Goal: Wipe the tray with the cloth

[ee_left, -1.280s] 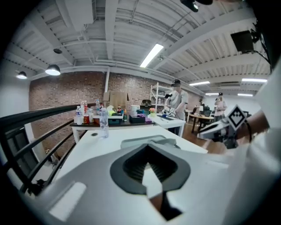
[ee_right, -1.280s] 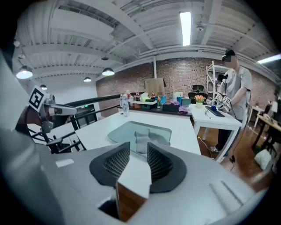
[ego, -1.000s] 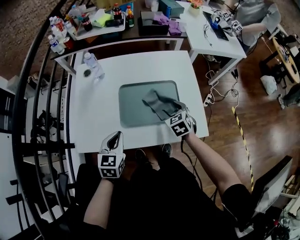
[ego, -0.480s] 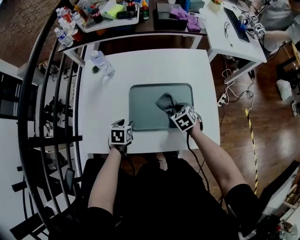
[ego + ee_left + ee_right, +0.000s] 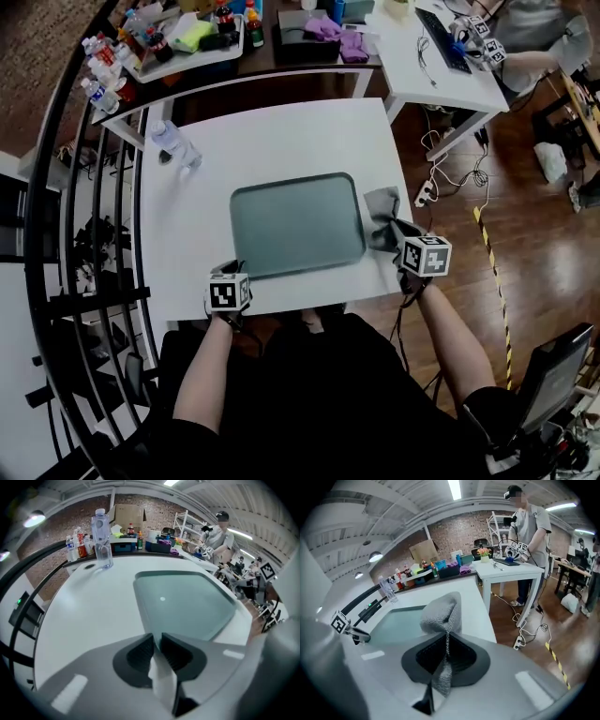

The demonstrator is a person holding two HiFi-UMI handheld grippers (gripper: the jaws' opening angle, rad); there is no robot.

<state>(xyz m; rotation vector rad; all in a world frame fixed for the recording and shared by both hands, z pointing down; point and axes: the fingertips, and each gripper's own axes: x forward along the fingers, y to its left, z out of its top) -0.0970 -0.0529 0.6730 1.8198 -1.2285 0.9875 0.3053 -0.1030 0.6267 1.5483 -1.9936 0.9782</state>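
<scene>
Grey terry cloth (image 5: 382,217) is clamped in the right gripper (image 5: 397,246), whose jaws are pressed together on a thin fold of it. From the jaws the cloth's long axis runs forward along the gripper's own line. Its bunched, rounded end stands out past the fingertips and is pointed toward the far side of the table (image 5: 281,141). A short tail is left hanging behind the jaws. In the head view the cloth is seen just beside the tray's (image 5: 295,225) right short edge, over the table's bare right margin, not on the tray.

The grey-green tray is laid flat on the white table. Its long axis is set across the person, with the right end turned slightly farther away.

The left gripper (image 5: 234,270) is held at the tray's near-left corner and tilted steeply down. Its jaws have just been closing and are now drawn to a narrow gap, with the tray's rim caught between them.
</scene>
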